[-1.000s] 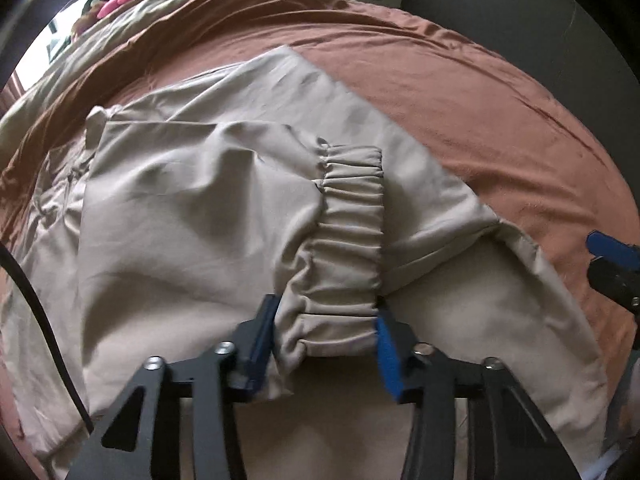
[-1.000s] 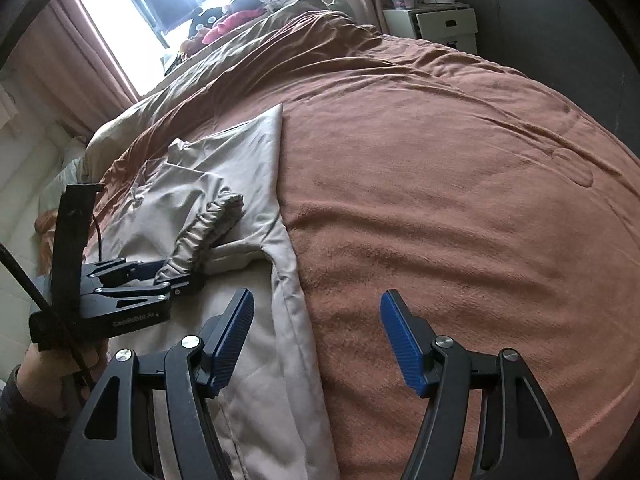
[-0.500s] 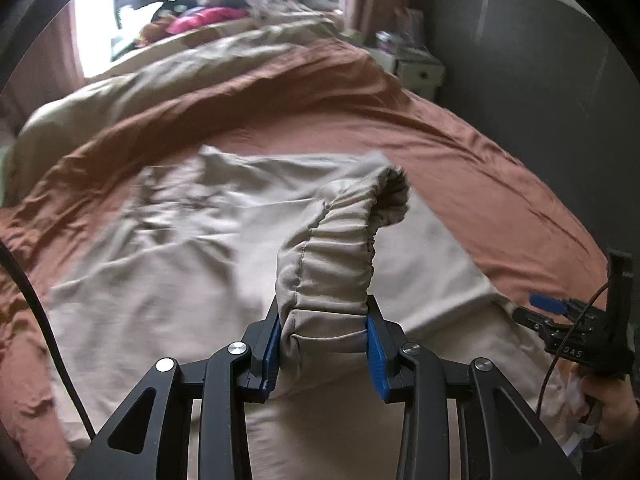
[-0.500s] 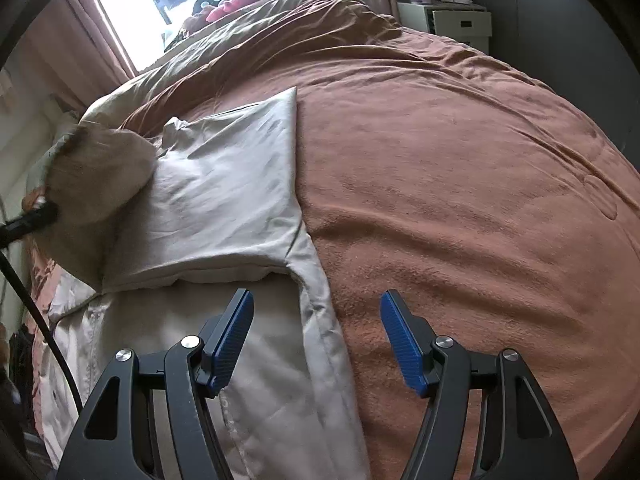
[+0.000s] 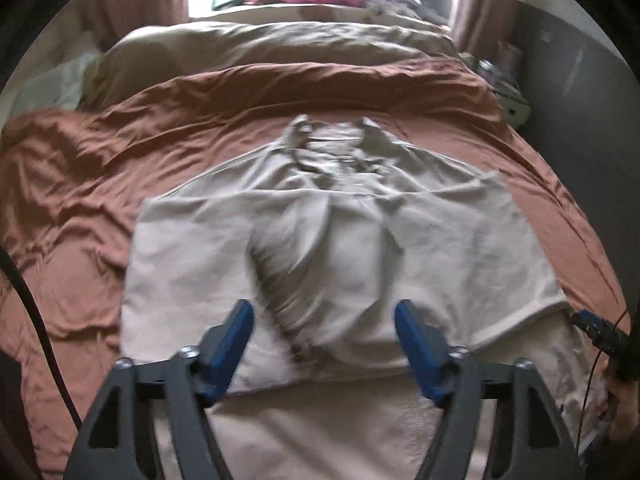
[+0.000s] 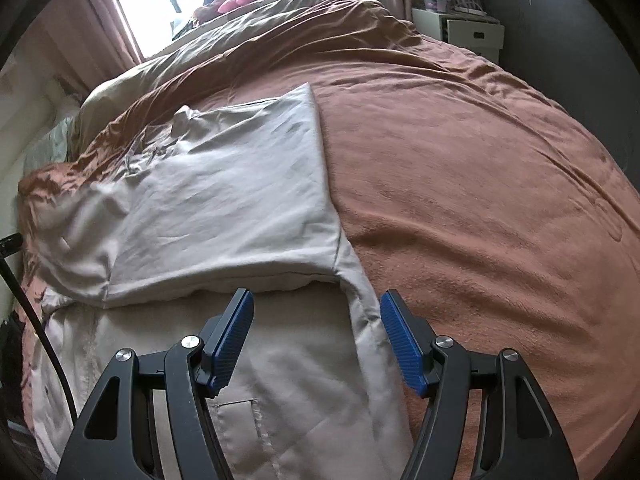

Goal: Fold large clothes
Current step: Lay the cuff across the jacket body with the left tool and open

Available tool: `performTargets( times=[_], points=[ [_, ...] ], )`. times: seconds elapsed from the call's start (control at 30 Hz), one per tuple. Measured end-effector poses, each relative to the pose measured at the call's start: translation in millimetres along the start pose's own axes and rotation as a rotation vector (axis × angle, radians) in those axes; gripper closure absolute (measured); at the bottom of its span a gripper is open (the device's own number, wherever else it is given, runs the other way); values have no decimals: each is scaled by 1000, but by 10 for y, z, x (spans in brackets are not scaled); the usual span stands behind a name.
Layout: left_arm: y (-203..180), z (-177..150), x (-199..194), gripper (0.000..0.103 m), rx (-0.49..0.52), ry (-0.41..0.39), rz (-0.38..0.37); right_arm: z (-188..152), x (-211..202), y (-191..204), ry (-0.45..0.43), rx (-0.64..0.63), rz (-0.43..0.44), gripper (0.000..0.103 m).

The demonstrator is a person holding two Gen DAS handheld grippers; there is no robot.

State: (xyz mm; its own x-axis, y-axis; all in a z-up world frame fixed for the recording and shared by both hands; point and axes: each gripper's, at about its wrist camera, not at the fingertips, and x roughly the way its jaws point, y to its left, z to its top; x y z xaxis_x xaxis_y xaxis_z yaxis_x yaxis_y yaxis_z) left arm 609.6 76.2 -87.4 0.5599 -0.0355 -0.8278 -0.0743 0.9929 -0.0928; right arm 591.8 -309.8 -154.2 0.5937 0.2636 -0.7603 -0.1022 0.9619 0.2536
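Beige jacket (image 5: pixel 440 248) lengthwise, collar toward window; left claw (image 5: pixel 324 340) opening, right claw (image 6: pixel 316 336) open.

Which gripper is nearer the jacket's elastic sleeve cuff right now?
Left. The left gripper, jaws opening, hangs just over the cuff; the right gripper is at the jacket's right edge.

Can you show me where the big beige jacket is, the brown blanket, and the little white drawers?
Beige fabric jacket (image 6: pixel 224 200), right wrist view, on its folded-over back panel.
Rust-brown bed blanket (image 6: pixel 460 184), right wrist view, on a bare stretch.
White bedside drawer unit (image 6: pixel 474 34), right wrist view, on a drawer front.
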Motion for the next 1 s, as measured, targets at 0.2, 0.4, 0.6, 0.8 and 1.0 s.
performTargets(
  times=[0.2,0.4,0.6,0.8,1.0],
  points=[
    [362,-124,158,26,-84,39,-10,8,42,29,13,-24,-44,39],
    [469,-293,613,26,-132,112,-48,35,106,2,28,-30,-90,39],
    [499,-420,1053,27,-186,175,-28,81,272,-29,59,-40,-125,39],
    [422,-475,1143,72,-160,162,39,178,446,-13,72,-53,-168,39],
    [400,-514,949,82,-133,150,45,238,569,-59,67,-34,-189,39]
  ],
)
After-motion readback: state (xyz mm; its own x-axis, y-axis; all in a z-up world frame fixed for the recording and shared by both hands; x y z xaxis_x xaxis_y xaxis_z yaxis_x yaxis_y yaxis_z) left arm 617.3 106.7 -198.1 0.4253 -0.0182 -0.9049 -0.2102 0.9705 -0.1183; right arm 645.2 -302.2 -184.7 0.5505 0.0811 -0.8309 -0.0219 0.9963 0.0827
